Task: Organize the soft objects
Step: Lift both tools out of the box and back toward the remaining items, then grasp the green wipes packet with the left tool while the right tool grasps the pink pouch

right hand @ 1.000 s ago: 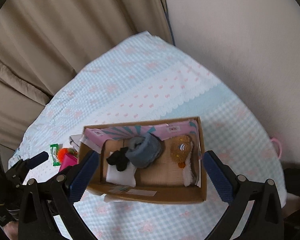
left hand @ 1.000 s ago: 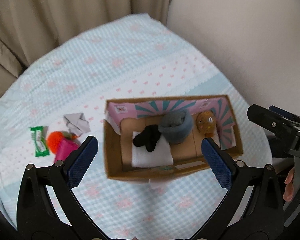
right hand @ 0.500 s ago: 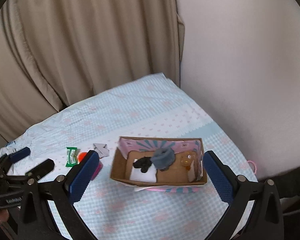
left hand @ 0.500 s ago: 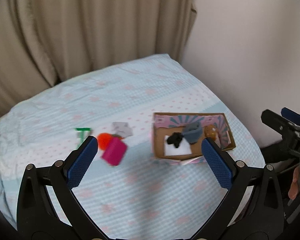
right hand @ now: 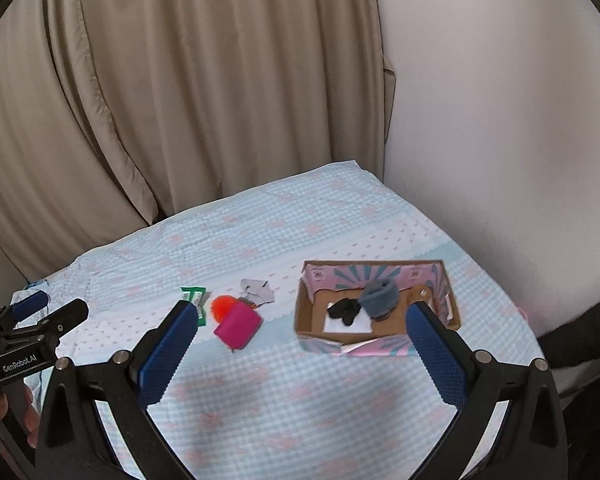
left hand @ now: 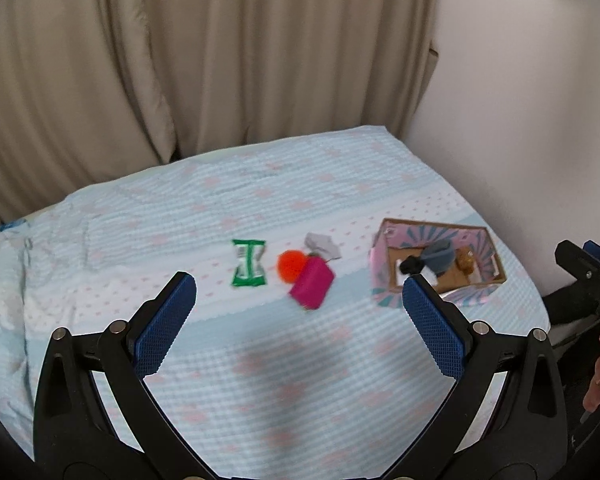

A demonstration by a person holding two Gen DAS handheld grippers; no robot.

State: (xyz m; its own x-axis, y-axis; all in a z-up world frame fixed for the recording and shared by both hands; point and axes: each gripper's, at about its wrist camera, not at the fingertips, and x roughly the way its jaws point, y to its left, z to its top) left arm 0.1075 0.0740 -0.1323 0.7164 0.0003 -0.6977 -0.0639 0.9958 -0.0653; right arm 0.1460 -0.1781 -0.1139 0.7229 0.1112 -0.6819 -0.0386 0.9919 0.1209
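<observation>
A cardboard box [right hand: 306, 312] with pink lining stands on the bed at the right; it also shows in the left wrist view [left hand: 380, 276]. Inside lie a grey rolled cloth [right hand: 378, 300], a black sock [right hand: 344, 309] on a white cloth [right hand: 360, 325], and an orange plush [left hand: 466, 260]. Left of the box lie a magenta pouch [right hand: 238, 325], an orange pom-pom [right hand: 222, 306], a grey folded cloth [right hand: 256, 291] and a green packet [left hand: 249, 263]. My left gripper [left hand: 298, 304] and right gripper [right hand: 300, 340] are open, empty, high above the bed.
The bed has a light blue checked cover [right hand: 300, 400] with pink marks. Beige curtains [right hand: 160, 100] hang behind it and a white wall [right hand: 500, 120] is at the right. The bed's right edge drops to a dark area [right hand: 580, 320].
Both grippers have pulled up and back from right above the box. The box and loose items now look small and far. Both stayed open.
</observation>
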